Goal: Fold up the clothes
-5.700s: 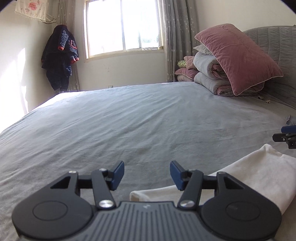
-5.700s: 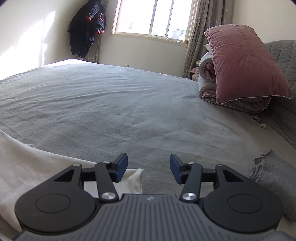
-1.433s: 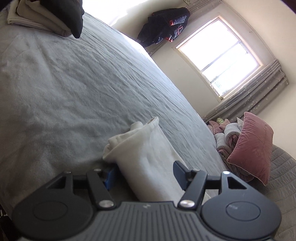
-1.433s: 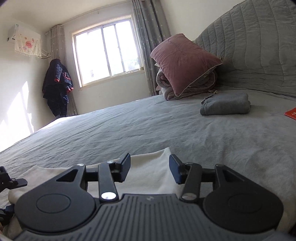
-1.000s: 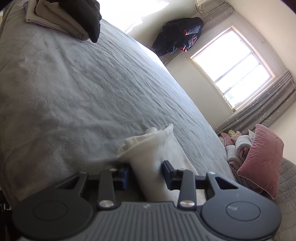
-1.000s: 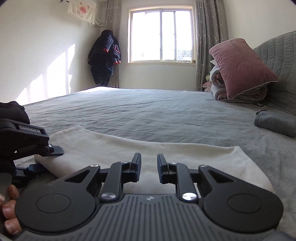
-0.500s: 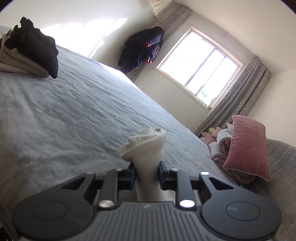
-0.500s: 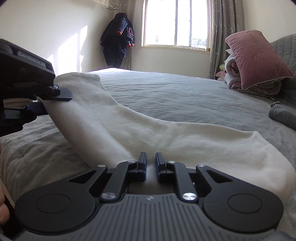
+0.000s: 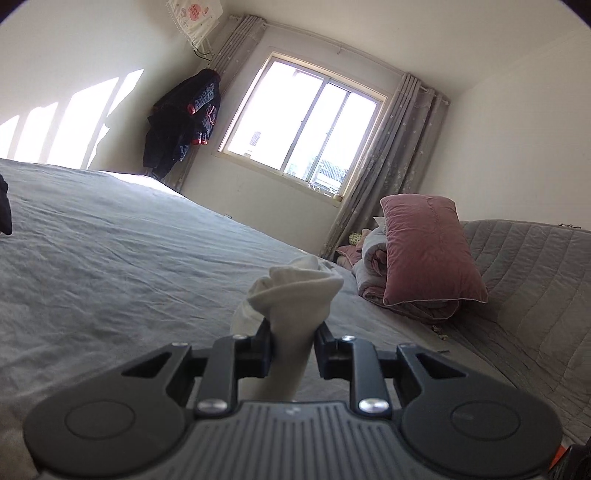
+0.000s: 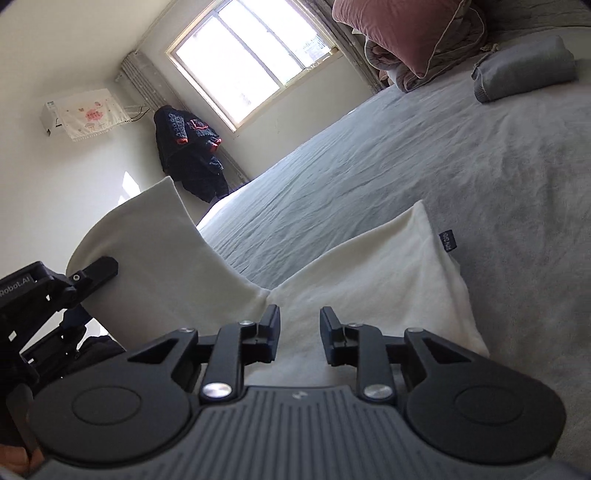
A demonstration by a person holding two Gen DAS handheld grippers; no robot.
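Right wrist view takes in the wide grey-sheeted bed (image 10: 424, 155), which carries everything, with a folded grey knit garment (image 10: 524, 74) lying toward the headboard edge beside a dusty-pink velvet pillow (image 10: 402, 29). Nearer, the cream-white soft cloth garment (image 10: 369, 280) lies along the near edge of the bed, its long axis running left to right across both tools; its right half rests flat on the sheet while its left end rises off it. That raised end is bunched between the narrowed jaws of the left gripper (image 9: 293, 341), which clamp it firmly, the tool tipped upward toward the window. The right gripper (image 10: 298, 334) hovers directly over the cloth's middle, just where the lifted part meets the flat part, jaws moderately parted and holding nothing. Judging by this, the left end probably folds rightward over the flat half.
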